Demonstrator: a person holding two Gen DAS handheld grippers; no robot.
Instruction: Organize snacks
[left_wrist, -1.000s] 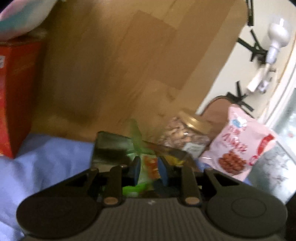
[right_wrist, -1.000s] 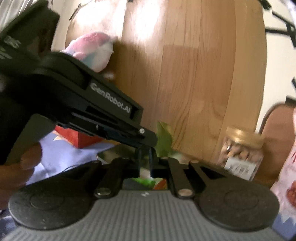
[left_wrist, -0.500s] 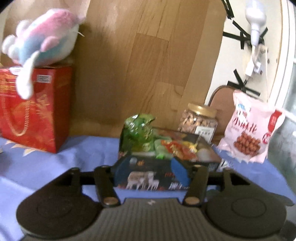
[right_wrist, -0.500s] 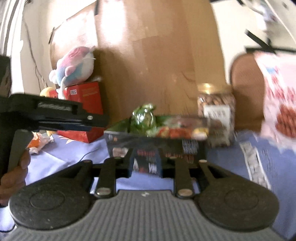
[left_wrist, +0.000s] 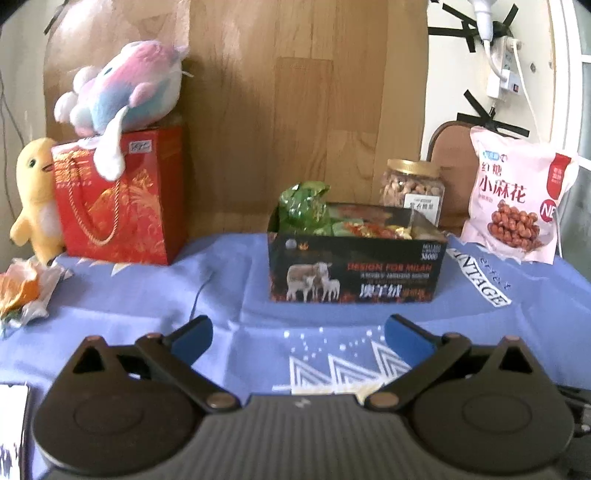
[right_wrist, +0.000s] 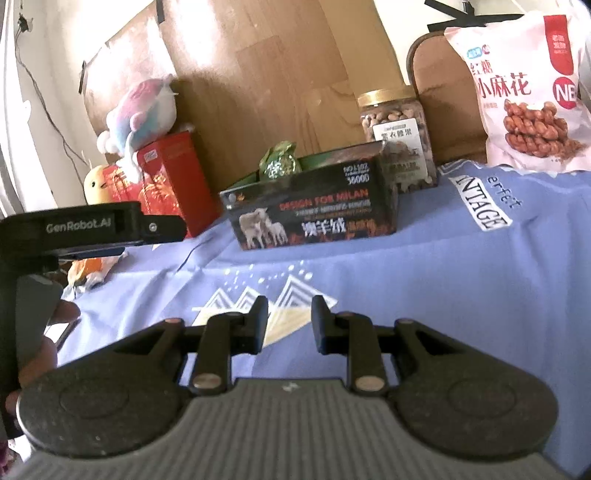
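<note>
Snacks sit in an open black box (left_wrist: 354, 269) with sheep printed on its front, standing on the blue cloth (left_wrist: 236, 306) that covers the counter. A green foil packet (left_wrist: 303, 210) pokes up at the box's left end, with red and gold wrappers beside it. Behind the box stands a jar of nuts (left_wrist: 412, 184) with a gold lid, and to its right a pink bag of fried twists (left_wrist: 513, 199) leans upright. To the left, well apart from the box, a red gift bag (left_wrist: 122, 199) carries a pastel plush toy (left_wrist: 122, 92), with a yellow plush duck (left_wrist: 35, 199) just beside it.

The left gripper (left_wrist: 297, 336) hovers over bare cloth in front of the box; its jaws are opening, spread wide, with nothing between them. The box lies ahead of them, clear of both blue pads (left_wrist: 194, 338).

The right gripper (right_wrist: 288, 323) has its jaws parted by a narrow gap and empty, over the white mountain print on the cloth. The box lies ahead of them and a little to the left, not touched. In the right wrist view the left gripper's body shows at the left edge, held in a hand (right_wrist: 44, 343).
</note>
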